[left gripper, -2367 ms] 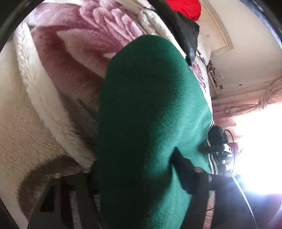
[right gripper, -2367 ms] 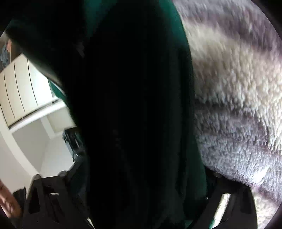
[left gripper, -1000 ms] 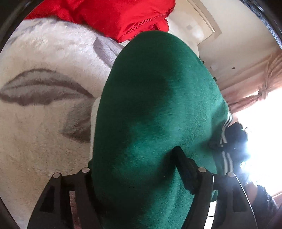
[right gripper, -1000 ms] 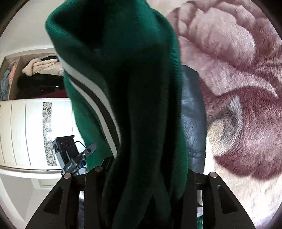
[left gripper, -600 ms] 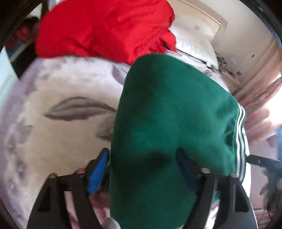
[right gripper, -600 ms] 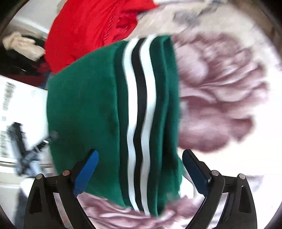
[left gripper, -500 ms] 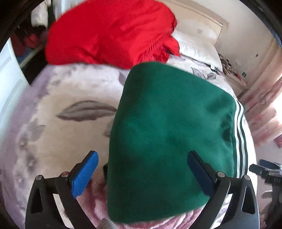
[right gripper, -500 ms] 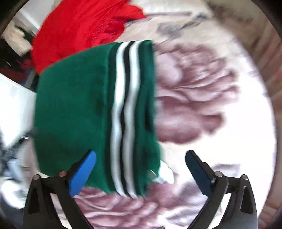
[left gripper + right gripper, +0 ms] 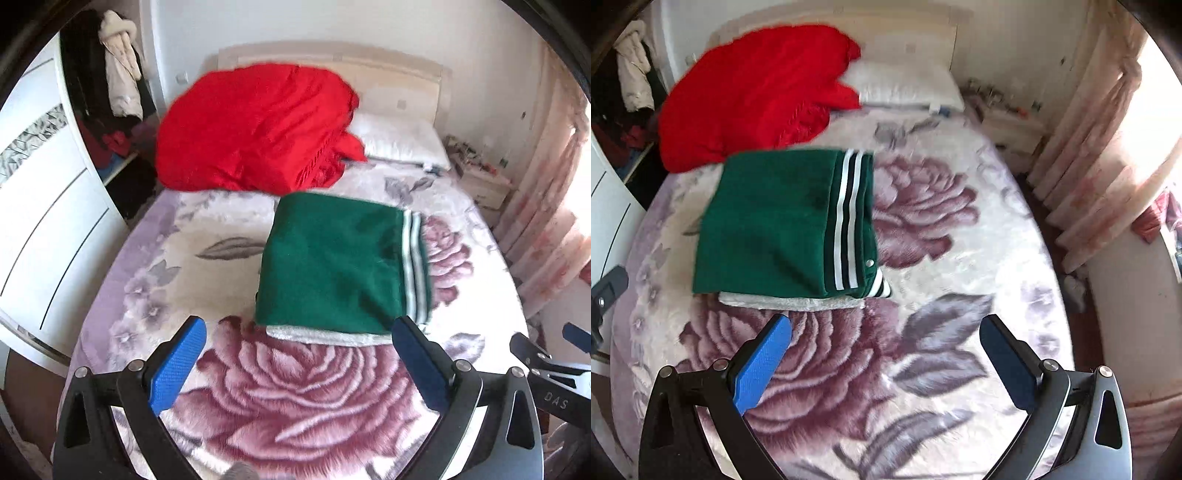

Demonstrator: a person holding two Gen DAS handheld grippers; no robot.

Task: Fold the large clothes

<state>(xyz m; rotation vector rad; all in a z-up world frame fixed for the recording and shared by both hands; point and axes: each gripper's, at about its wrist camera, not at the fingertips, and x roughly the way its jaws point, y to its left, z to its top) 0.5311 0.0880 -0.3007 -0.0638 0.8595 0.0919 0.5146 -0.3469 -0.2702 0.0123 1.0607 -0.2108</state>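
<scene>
Your left gripper [image 9: 295, 363] and right gripper [image 9: 884, 360] hang released and empty above the bed [image 9: 960, 295], where the folded green striped jacket [image 9: 783, 221] lies beside a heaped red garment [image 9: 757, 88], probably next to fold.

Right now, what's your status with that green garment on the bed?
Left gripper and right gripper open, empty. Green garment folded flat on the floral blanket. Red bundle beyond, nothing blocking.

Left claw [image 9: 295, 363], right claw [image 9: 886, 360]: black triangular-cutout frames, silver screws, textured blue pads [image 9: 176, 365].
</scene>
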